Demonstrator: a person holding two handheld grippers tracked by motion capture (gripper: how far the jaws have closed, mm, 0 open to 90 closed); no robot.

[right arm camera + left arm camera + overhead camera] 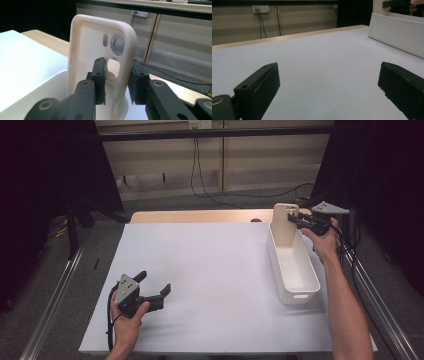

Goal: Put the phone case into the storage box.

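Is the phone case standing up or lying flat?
Standing up. The phone case rises from the far end of the white bin, between the right tool jaws.

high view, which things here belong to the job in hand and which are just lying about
In the job:
- phone case, standing at the bin's far end
- white bin
- right tool, jaws around the case's edge

Just about:
- left tool, open over bare table
- wall socket
- floor cables

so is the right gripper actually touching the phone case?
Cannot tell. In the right gripper view the phone case has its edge between the jaws of the right gripper, with pads close on both sides, but neither contact nor a gap shows plainly.
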